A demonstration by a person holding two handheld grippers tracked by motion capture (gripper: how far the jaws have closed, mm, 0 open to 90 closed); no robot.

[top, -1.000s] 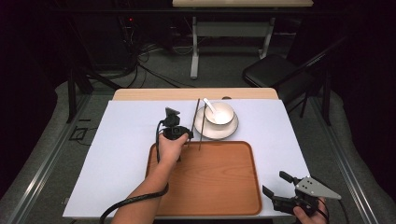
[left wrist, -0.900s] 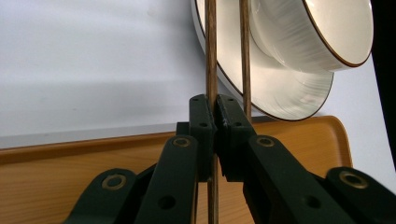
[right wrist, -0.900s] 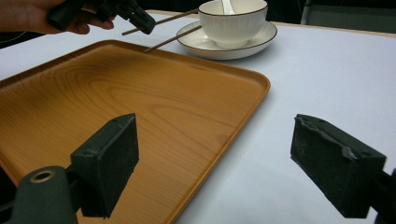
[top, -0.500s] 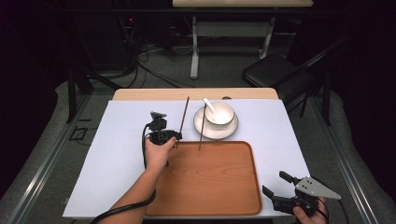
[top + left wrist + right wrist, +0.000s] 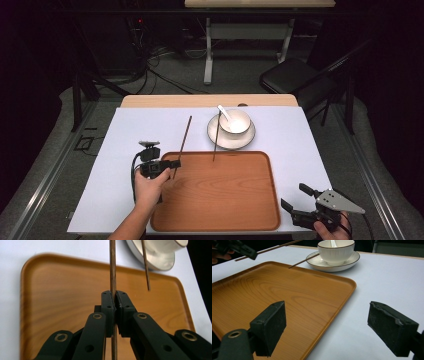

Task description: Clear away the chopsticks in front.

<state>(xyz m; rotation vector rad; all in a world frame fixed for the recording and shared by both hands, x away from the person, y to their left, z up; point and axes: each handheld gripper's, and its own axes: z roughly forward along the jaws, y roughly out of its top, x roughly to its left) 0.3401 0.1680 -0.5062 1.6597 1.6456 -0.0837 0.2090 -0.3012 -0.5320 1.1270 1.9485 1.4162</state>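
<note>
My left gripper (image 5: 174, 163) is shut on a dark wooden chopstick (image 5: 183, 141) at the wooden tray's (image 5: 220, 205) near-left rim; the stick points away over the white mat. In the left gripper view the pads (image 5: 108, 305) pinch that chopstick (image 5: 113, 270) upright between them. A second chopstick (image 5: 216, 141) leans on the saucer (image 5: 219, 139), its tip over the tray's far rim. A white bowl (image 5: 236, 121) with a spoon (image 5: 224, 112) sits on the saucer. My right gripper (image 5: 295, 198) stands open off the tray's near-right corner, nothing between its pads (image 5: 270, 327).
A white mat (image 5: 300, 145) covers the table, with bare room to the tray's left and right. The table's front edge runs just below the tray. A black chair (image 5: 295, 80) and desk legs stand beyond the far edge.
The left gripper has carried the chopstick leftward and nearer the person, from beside the saucer to the tray's left rim. The right gripper has kept still.
</note>
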